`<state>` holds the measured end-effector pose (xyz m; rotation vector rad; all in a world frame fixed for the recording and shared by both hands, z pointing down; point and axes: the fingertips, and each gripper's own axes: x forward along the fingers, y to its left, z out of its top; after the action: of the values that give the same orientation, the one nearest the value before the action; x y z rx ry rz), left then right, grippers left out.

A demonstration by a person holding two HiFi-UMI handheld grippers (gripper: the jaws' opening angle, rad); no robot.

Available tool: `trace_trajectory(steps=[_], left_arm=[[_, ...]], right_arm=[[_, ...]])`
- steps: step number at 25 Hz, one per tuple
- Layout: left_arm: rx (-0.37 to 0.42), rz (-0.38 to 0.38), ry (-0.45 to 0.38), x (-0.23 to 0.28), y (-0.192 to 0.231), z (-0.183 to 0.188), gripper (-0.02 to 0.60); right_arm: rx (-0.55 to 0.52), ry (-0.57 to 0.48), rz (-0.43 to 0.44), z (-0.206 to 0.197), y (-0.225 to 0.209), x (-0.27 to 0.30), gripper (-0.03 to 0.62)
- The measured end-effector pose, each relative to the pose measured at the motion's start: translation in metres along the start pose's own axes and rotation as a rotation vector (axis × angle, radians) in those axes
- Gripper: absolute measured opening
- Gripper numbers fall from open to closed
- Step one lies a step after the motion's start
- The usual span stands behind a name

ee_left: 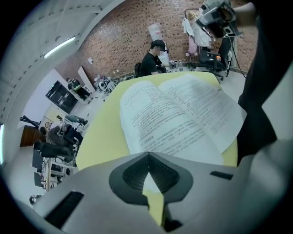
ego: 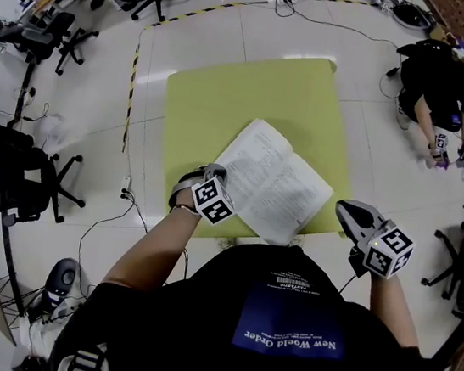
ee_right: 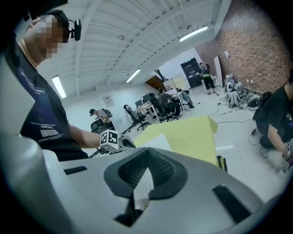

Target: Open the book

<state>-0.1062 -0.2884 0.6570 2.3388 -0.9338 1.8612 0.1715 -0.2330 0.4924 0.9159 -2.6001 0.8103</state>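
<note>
A book (ego: 271, 182) lies open on the yellow-green table (ego: 228, 94), white printed pages up, near the table's front edge. My left gripper (ego: 215, 172) hovers at the book's near left corner, shut and holding nothing. In the left gripper view the open book (ee_left: 178, 114) spreads just beyond the closed left gripper (ee_left: 147, 155). My right gripper (ego: 342, 207) hangs off the table's front right corner, also shut and empty. From the right gripper view, past the closed right gripper (ee_right: 147, 151), a white page edge of the book (ee_right: 155, 141) and the left gripper's marker cube (ee_right: 110, 139) show.
A person in black (ego: 446, 91) crouches on the floor at the far right. Office chairs (ego: 11, 175) stand to the left, with cables on the floor. Black-and-yellow tape (ego: 133, 81) runs along the floor beside the table's left side.
</note>
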Motion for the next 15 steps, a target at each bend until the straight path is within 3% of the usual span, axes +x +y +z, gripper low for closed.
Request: trace_trajectory(steps=[2, 4, 5, 7, 9, 10, 12, 15], left_arm=[[-0.016, 0.008, -0.018, -0.008, 0.004, 0.001, -0.006], [0.044, 0.055, -0.142, -0.038, 0.006, 0.029, -0.006], [0.152, 0.078, -0.237, -0.059, -0.001, 0.052, -0.006], [0.497, 0.039, -0.372, -0.080, -0.040, 0.089, -0.006], [0.793, -0.081, -0.377, -0.063, -0.087, 0.094, -0.006], [0.861, -0.124, -0.370, -0.053, -0.100, 0.091, -0.006], [0.872, -0.164, -0.350, -0.041, -0.103, 0.089, -0.006], [0.857, -0.147, -0.264, -0.031, -0.084, 0.088, -0.006]], right_arm=[[0.001, -0.002, -0.002, -0.001, 0.001, 0.000, -0.014], [0.003, -0.004, -0.002, -0.002, 0.001, -0.002, -0.014], [0.004, -0.005, -0.002, -0.002, 0.001, -0.003, -0.014], [0.009, -0.008, -0.002, -0.002, -0.002, -0.006, -0.014], [0.013, -0.006, -0.007, -0.004, -0.003, -0.008, -0.014], [0.016, -0.005, -0.008, -0.005, -0.001, -0.008, -0.014], [0.019, -0.006, -0.003, -0.007, 0.003, -0.008, -0.014], [0.023, -0.009, -0.005, -0.008, 0.002, -0.011, -0.014]])
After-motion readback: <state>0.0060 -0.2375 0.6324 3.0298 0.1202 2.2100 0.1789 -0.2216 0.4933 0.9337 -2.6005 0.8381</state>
